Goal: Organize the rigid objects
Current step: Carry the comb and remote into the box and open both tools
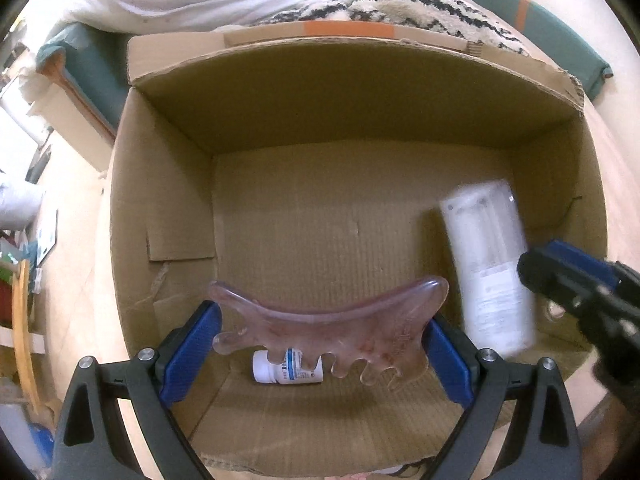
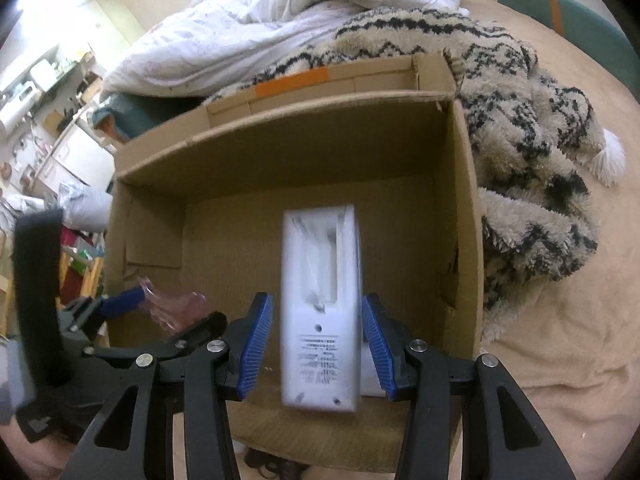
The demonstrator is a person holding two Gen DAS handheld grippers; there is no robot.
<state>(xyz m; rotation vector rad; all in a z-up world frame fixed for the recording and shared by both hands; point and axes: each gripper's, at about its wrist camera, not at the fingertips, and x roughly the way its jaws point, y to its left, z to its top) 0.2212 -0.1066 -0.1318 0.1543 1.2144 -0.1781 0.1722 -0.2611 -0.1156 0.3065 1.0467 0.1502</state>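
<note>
Left wrist: fingers [image 1: 192, 350] clamp pink scraper [image 1: 328, 332] over box [image 1: 360, 112].

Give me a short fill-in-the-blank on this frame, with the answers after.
1. The left tongs hold a translucent pink comb-like scraper over the cardboard ____.
2. The right tongs have a white ____ between them.
3. On the box floor, under the scraper, lies a small white ____.

Missing words: box; remote control; bottle
</note>
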